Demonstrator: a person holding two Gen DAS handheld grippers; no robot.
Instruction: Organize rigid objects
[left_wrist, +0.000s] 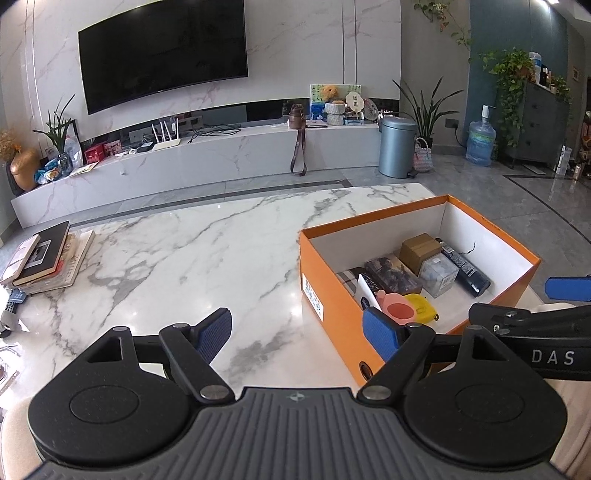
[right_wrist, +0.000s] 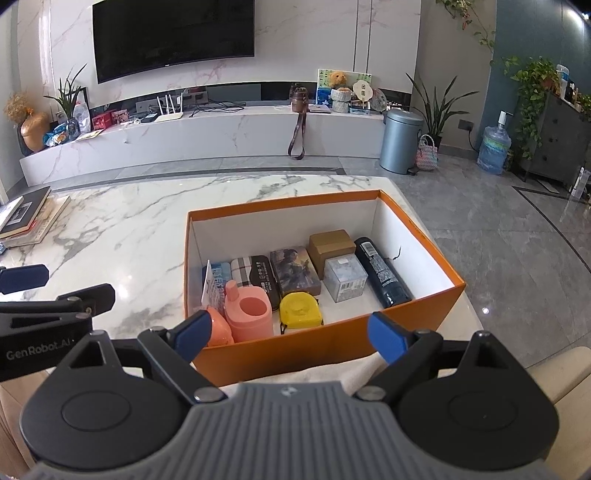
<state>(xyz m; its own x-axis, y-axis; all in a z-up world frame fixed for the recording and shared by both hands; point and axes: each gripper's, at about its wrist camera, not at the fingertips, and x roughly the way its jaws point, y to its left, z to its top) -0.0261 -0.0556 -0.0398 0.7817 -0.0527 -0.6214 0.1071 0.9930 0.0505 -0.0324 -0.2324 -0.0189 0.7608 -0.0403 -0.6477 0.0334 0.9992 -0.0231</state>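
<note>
An orange box (right_wrist: 332, 343) with white inner walls stands on the marble table (right_wrist: 122, 229). Inside lie a pink cup (right_wrist: 249, 314), a yellow tape measure (right_wrist: 299, 309), a plaid case (right_wrist: 243, 271), a picture box (right_wrist: 293, 269), a brown carton (right_wrist: 330, 245), a clear cube (right_wrist: 345, 278) and a dark can (right_wrist: 382, 271). My right gripper (right_wrist: 291, 330) is open and empty, just in front of the box's near wall. My left gripper (left_wrist: 297, 332) is open and empty, left of the box (left_wrist: 332, 295), above bare table (left_wrist: 184, 258).
A stack of books (left_wrist: 44, 258) lies at the table's left edge. A white cloth (right_wrist: 314, 373) sits below the right gripper. Beyond the table are a TV bench (left_wrist: 221, 155), a grey bin (left_wrist: 397, 146) and a water jug (left_wrist: 480, 142).
</note>
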